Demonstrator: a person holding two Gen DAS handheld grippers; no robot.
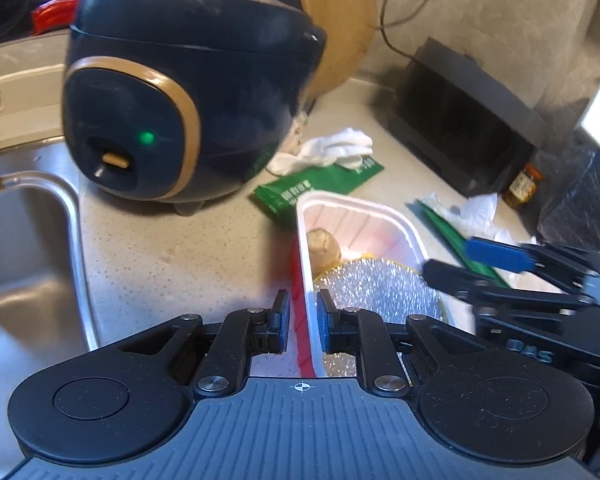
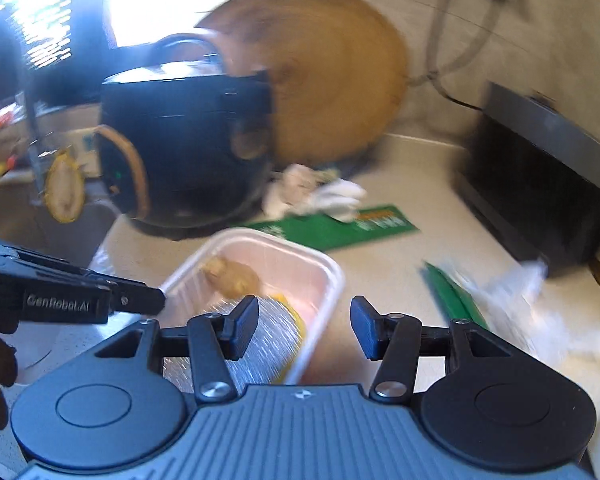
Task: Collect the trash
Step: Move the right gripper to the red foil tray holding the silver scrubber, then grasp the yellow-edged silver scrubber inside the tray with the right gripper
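left fingers (image 1: pixel 303 322) clamp the tray (image 1: pixel 384 216) wall. right fingers (image 2: pixel 304 326) hang apart over its far rim, near the desk (image 1: pixel 172 252) edge.

Home kitchen: steel sink (image 1: pixel 28 240) set into speckled bench (image 1: pixel 172 248), rice cooker (image 1: pixel 180 96) powered on, round wooden chopping board (image 2: pixel 332 72) against wall.
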